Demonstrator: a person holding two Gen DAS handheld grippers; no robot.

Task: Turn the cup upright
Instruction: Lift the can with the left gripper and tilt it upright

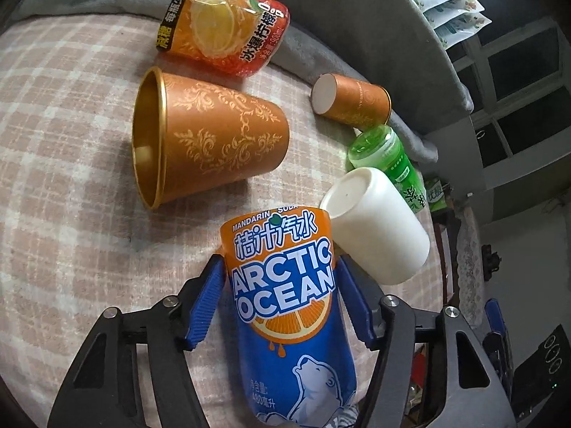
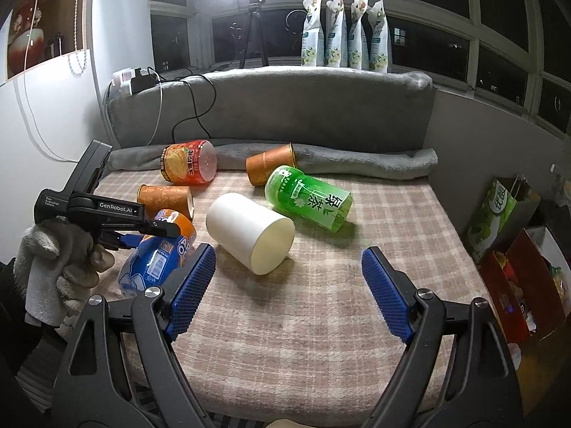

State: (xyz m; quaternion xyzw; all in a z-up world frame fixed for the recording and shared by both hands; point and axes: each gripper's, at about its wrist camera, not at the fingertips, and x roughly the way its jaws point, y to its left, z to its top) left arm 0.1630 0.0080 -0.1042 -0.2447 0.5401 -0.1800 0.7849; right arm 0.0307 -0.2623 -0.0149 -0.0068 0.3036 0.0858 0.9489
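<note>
My left gripper is shut on a blue and orange Arctic Ocean cup lying on its side; both blue pads press its sides. The same cup shows in the right wrist view under the left gripper. My right gripper is open and empty, above the checked cloth, just short of a white cup lying on its side. The white cup touches the held cup's right side.
Other cups lie on their sides on the checked cloth: a large copper patterned cup, an orange label cup, a small copper cup and a green cup. A grey cushion backs the bed. Boxes stand at right.
</note>
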